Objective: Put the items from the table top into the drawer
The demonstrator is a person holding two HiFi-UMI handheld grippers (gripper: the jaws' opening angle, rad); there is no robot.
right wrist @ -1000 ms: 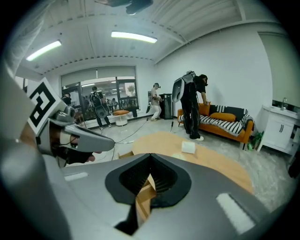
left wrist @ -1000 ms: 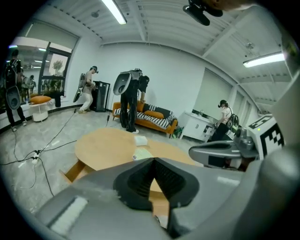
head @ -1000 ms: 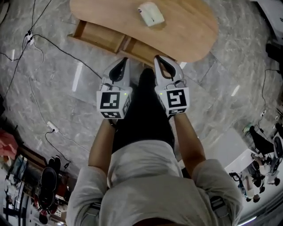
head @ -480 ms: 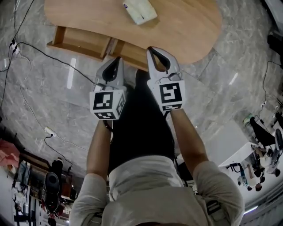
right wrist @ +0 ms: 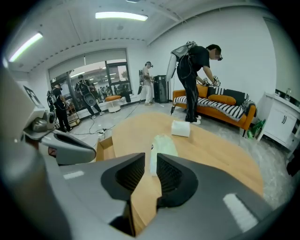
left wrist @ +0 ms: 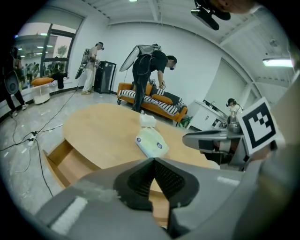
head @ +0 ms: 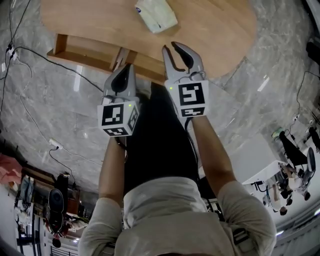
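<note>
A pale soft pack (head: pixel 156 14) with blue dots lies on the oval wooden table (head: pixel 220 30); it also shows in the left gripper view (left wrist: pixel 151 143) and the right gripper view (right wrist: pixel 161 147). A small white box (left wrist: pixel 147 120) sits just beyond it (right wrist: pixel 180 128). The open wooden drawer (head: pixel 82 50) juts from the table's near left side. My left gripper (head: pixel 128 66) hangs shut and empty over the drawer's right end. My right gripper (head: pixel 179 49) is at the table's near edge, short of the pack; its jaws are opening with nothing between them.
Cables (head: pixel 60 55) trail over the marble floor to the left of the table. Beyond the table are an orange striped sofa (left wrist: pixel 150 101), a bending person (right wrist: pixel 194 79) and others standing. A white cabinet (right wrist: pixel 281 124) stands at the right.
Both grippers have dropped and moved forward to the table's near edge. The right jaws, shut before, now stand slightly apart. The left jaws stay shut.
</note>
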